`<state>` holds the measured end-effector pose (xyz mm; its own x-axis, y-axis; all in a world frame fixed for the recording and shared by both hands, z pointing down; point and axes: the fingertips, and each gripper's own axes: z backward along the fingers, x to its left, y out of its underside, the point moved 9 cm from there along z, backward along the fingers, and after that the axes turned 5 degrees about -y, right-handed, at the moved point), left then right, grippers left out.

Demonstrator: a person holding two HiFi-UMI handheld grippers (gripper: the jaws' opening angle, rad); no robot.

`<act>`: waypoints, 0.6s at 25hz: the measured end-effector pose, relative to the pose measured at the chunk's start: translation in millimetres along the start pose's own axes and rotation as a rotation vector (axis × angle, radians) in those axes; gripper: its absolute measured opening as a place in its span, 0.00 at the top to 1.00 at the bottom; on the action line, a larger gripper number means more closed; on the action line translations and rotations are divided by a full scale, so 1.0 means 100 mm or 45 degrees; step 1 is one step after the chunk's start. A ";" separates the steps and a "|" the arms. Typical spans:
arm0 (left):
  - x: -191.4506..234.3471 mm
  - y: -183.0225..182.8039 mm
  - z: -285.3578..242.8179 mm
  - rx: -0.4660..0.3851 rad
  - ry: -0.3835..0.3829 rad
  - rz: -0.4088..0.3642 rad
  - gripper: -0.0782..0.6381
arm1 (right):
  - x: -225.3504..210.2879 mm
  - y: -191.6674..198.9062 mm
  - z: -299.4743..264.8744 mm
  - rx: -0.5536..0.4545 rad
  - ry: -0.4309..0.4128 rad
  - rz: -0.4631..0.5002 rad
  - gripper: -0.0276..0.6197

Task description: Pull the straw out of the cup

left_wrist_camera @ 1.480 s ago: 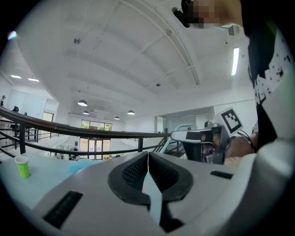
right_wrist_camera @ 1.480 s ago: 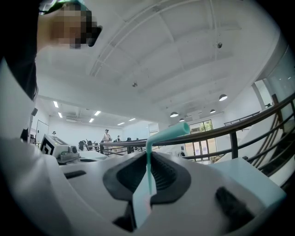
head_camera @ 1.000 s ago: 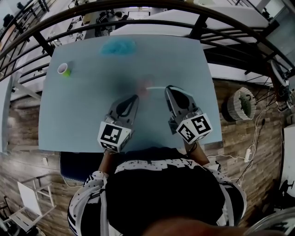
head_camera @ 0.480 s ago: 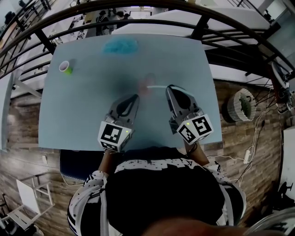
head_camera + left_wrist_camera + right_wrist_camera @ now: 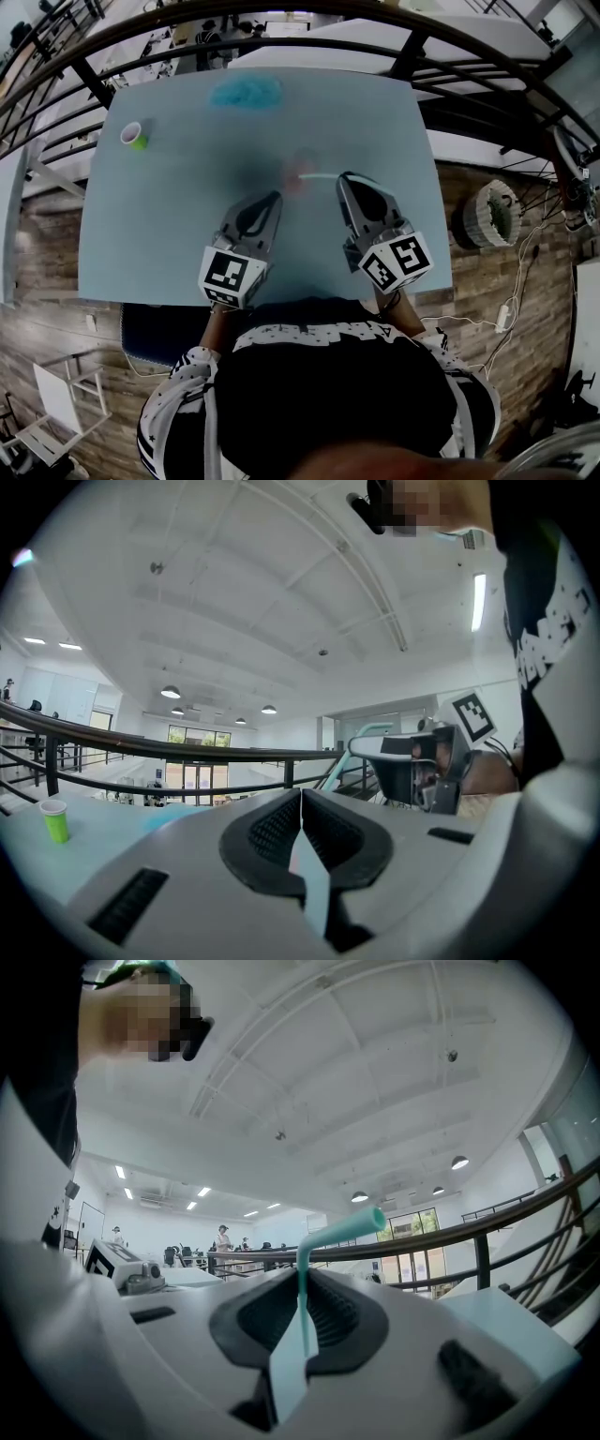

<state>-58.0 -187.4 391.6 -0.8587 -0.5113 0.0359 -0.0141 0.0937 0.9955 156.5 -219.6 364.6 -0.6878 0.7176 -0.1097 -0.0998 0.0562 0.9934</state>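
Note:
My right gripper (image 5: 345, 178) is shut on a teal bendy straw (image 5: 321, 176) that sticks out to the left over the table. In the right gripper view the straw (image 5: 337, 1232) rises from the closed jaws of the right gripper (image 5: 302, 1274) and bends right. My left gripper (image 5: 274, 197) hovers beside it, shut with nothing between the jaws; the left gripper view shows the left gripper (image 5: 300, 794) closed and empty. A small green cup (image 5: 132, 137) stands far left on the table, and the left gripper view shows this cup (image 5: 54, 819) too. A blurred pinkish patch (image 5: 295, 172) lies at the straw's free end; what it is cannot be told.
The light blue table (image 5: 169, 234) carries a blue crumpled thing (image 5: 246, 94) near its far edge. A dark railing (image 5: 281, 19) runs behind the table. A round planter (image 5: 491, 212) sits on the wooden floor to the right.

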 end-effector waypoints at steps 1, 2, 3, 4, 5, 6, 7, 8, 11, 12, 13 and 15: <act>0.00 0.00 0.00 -0.001 0.000 0.001 0.87 | 0.00 0.00 0.00 0.003 0.002 -0.001 0.89; 0.01 0.00 0.00 -0.001 0.000 0.002 0.87 | 0.00 0.01 0.00 0.005 0.005 -0.003 0.89; 0.01 0.01 0.00 -0.002 0.000 0.003 0.87 | 0.00 0.01 0.00 0.007 0.007 -0.003 0.89; 0.00 0.01 0.00 -0.001 0.002 0.005 0.87 | 0.00 0.01 0.00 0.006 0.008 -0.003 0.89; 0.00 0.01 -0.01 0.000 0.004 0.006 0.87 | -0.01 0.01 0.01 0.004 0.008 -0.002 0.89; -0.01 0.00 -0.01 0.001 0.005 0.005 0.87 | -0.02 0.00 0.01 0.003 0.008 -0.002 0.89; -0.01 0.00 -0.02 0.002 0.006 0.004 0.87 | -0.02 0.00 0.01 0.003 0.009 -0.003 0.89; -0.01 0.00 -0.03 0.003 0.006 0.002 0.87 | -0.03 0.00 0.00 0.005 0.009 -0.004 0.89; 0.00 0.00 -0.03 0.004 0.004 0.000 0.87 | -0.03 0.01 -0.01 0.009 0.008 -0.009 0.89; 0.01 0.00 -0.02 0.005 0.002 0.001 0.87 | -0.02 0.01 -0.02 0.012 0.009 -0.010 0.89; 0.01 0.01 -0.02 0.006 0.000 0.002 0.87 | -0.02 0.01 -0.02 0.013 0.010 -0.011 0.89; 0.02 0.01 -0.01 0.007 -0.003 0.005 0.87 | -0.02 0.02 -0.03 0.014 0.010 -0.010 0.89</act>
<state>-59.2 -189.5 392.8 -0.8600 -0.5087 0.0393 -0.0138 0.1001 0.9949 155.6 -223.4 366.6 -0.6923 0.7119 -0.1180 -0.0977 0.0696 0.9928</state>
